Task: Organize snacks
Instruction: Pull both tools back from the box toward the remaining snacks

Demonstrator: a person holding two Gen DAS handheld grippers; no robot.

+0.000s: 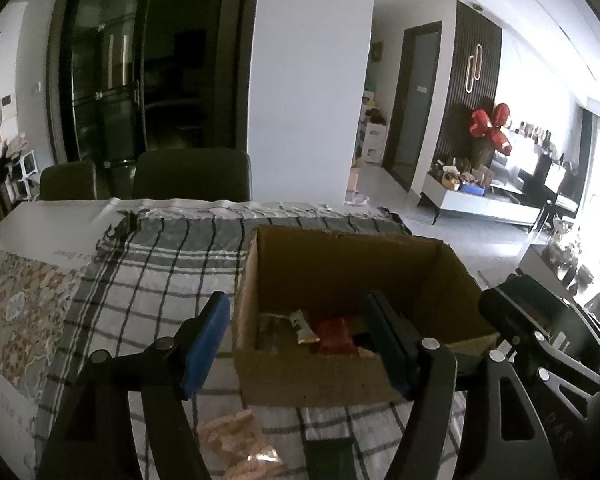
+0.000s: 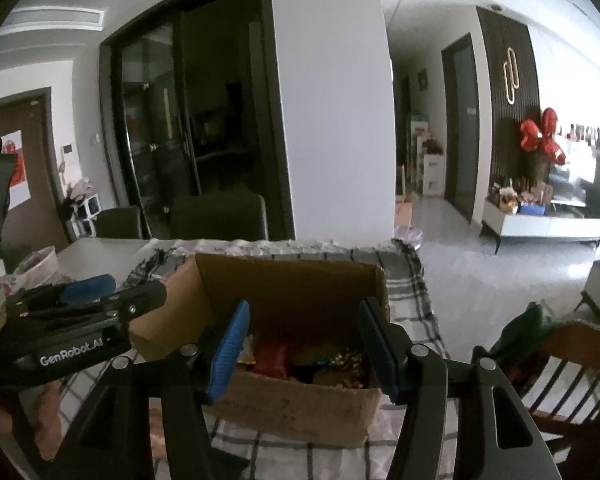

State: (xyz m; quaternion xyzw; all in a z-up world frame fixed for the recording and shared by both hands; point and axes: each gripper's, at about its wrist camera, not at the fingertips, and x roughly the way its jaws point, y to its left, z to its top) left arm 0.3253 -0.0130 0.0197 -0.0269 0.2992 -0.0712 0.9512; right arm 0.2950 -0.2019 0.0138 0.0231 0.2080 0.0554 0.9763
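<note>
1. Left gripper [image 1: 300, 344] — jaws apart, nothing between the blue pads; held at the near left corner of the cardboard box [image 1: 320, 376].
2. Right gripper [image 2: 304, 352] — jaws released, empty, poised over the box's near edge.
3. Snack packets [image 2: 300, 360] — heaped inside the box; a red one [image 1: 336, 334] shows among them.
4. Pinkish packet [image 1: 240, 440] — lies on the checked cloth [image 1: 160, 264] just in front of the box.
5. Wooden chair [image 2: 560, 372] — right of the box.
</note>
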